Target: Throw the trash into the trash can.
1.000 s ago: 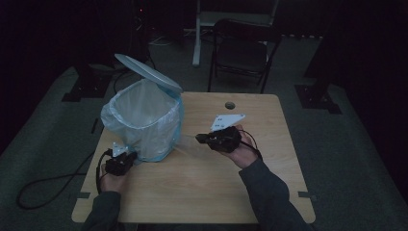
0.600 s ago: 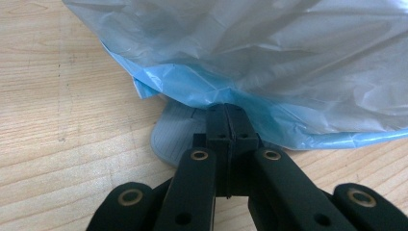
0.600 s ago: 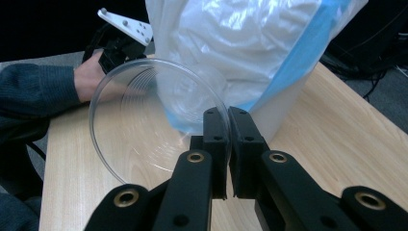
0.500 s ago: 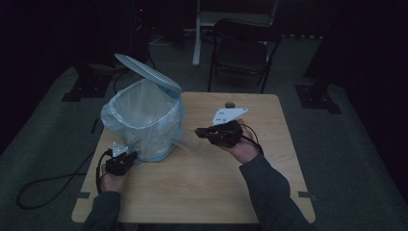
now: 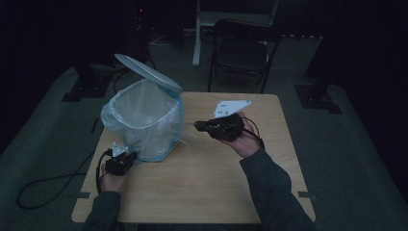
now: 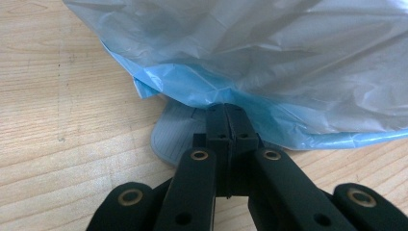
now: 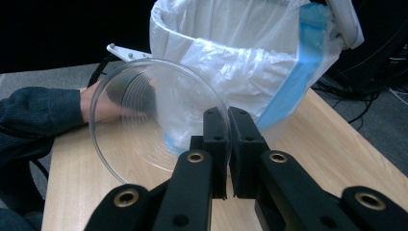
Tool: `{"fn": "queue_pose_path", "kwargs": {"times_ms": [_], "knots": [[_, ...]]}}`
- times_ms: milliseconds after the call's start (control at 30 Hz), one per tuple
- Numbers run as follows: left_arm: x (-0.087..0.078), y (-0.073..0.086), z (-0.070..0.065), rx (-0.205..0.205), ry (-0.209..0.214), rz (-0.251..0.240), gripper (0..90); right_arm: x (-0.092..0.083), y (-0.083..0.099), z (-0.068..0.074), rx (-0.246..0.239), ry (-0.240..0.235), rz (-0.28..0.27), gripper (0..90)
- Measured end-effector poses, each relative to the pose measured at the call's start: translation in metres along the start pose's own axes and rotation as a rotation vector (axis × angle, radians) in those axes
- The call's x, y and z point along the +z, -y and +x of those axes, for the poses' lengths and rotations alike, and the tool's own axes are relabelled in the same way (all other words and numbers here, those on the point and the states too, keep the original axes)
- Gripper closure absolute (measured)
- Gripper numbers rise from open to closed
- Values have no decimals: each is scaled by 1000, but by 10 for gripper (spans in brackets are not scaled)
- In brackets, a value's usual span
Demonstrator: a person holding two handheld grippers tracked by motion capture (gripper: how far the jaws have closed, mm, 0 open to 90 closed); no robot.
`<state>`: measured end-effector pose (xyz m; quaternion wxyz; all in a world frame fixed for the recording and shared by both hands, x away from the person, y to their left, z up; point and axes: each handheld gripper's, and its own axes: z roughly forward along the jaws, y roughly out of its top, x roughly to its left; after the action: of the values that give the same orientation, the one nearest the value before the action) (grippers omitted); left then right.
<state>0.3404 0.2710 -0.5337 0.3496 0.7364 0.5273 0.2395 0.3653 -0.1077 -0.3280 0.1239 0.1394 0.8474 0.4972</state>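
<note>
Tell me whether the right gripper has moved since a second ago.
Yes. The right gripper, shut on a clear plastic cup, has shifted toward the table's far edge.

tools: 2 point(image 5: 126, 156) point(image 5: 197, 126) | bin point(image 5: 144, 120): 1 | clear cup point(image 7: 154, 120): 1 | table point(image 5: 202, 183): 1 | chair point(image 5: 243, 50): 1

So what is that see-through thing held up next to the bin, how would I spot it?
Start at the wooden table and find the bin lined with a pale blue bag. Just beside it, the right gripper pinches the rim of a clear plastic cup, the one transparent round thing there.
</note>
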Motion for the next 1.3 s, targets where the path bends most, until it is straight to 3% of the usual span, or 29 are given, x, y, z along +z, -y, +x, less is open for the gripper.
{"fn": "queue_pose_path", "kwargs": {"times_ms": [567,1300], "knots": [[0,0,0,0,1,0,900,-1,-23,-5,-30,2,-13,867],[0,0,0,0,2,0,900,-1,-41,-11,-30,-9,-43,867]]}}
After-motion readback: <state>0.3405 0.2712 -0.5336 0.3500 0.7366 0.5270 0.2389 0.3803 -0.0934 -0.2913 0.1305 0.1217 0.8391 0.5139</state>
